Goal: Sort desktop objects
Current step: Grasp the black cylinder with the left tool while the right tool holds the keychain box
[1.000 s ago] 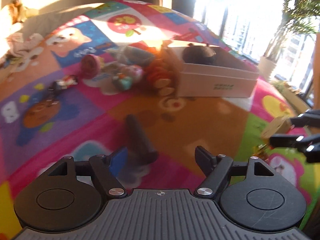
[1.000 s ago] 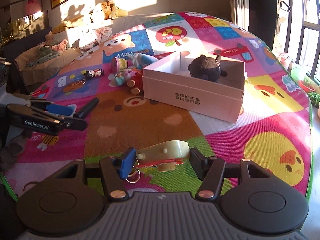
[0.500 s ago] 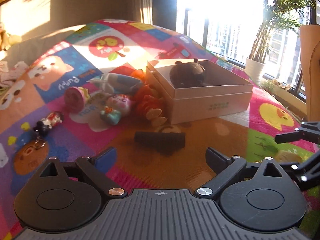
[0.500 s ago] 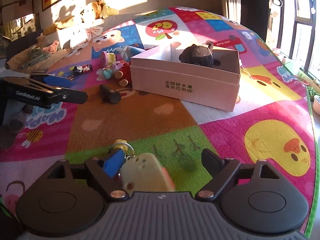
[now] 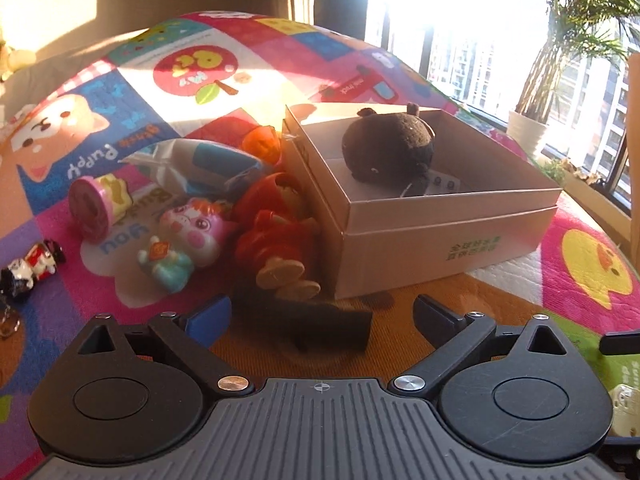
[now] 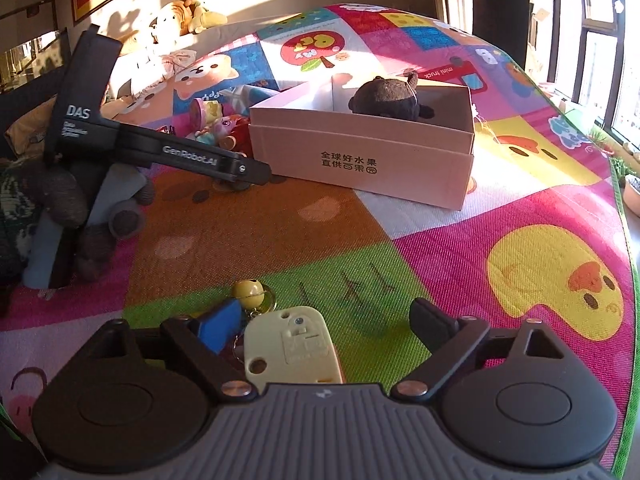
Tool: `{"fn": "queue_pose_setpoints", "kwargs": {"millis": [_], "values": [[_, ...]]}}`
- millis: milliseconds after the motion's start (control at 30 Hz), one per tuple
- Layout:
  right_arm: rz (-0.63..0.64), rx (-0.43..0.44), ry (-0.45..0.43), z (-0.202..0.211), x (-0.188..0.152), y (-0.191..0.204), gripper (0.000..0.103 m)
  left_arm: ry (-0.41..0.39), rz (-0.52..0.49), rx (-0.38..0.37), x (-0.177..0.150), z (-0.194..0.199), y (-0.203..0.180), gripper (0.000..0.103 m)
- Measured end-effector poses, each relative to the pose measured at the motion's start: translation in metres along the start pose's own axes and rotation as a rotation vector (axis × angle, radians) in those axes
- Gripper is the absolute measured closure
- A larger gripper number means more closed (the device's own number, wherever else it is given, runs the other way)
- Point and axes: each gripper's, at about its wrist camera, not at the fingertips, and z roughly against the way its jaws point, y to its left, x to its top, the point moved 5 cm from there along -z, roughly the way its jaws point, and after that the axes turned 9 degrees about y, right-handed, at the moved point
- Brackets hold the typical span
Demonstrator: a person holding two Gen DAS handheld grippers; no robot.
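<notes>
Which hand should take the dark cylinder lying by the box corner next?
Left. The left tongs are open with the dark cylinder lying between their tips, close to the box. The right tongs have just been opening over a cream keychain toy, farther back on the mat.

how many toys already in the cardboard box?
1. A dark plush toy sits inside the cardboard box, toward its far side. Nothing else shows in there except a small tag beside it, though the near wall hides part of the floor in both views.
</notes>
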Motion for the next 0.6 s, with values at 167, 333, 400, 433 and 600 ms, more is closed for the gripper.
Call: {"fn": "queue_pose_setpoints", "kwargs": {"millis": [167, 333, 400, 433, 600], "values": [[0.005, -0.002, -0.009, 0.002, 0.0, 0.001, 0.011, 0.01, -0.021, 0.076, 0.002, -0.001, 0.001, 0.03], [0.062, -0.006, -0.052, 0.01, -0.001, 0.009, 0.008, 0.016, 0.041, 0.034, -0.004, 0.015, 0.015, 0.054], [0.078, -0.007, -0.071, 0.013, -0.001, 0.011, 0.002, 0.033, 0.039, 0.005, -0.011, 0.022, 0.013, 0.032], [0.079, -0.007, -0.073, 0.014, 0.0, 0.011, 0.002, 0.035, 0.03, -0.007, -0.016, 0.026, 0.01, 0.027], [0.054, -0.005, -0.049, 0.01, 0.001, 0.008, 0.002, 0.055, 0.003, -0.091, -0.031, 0.039, -0.006, 0.022]]}}
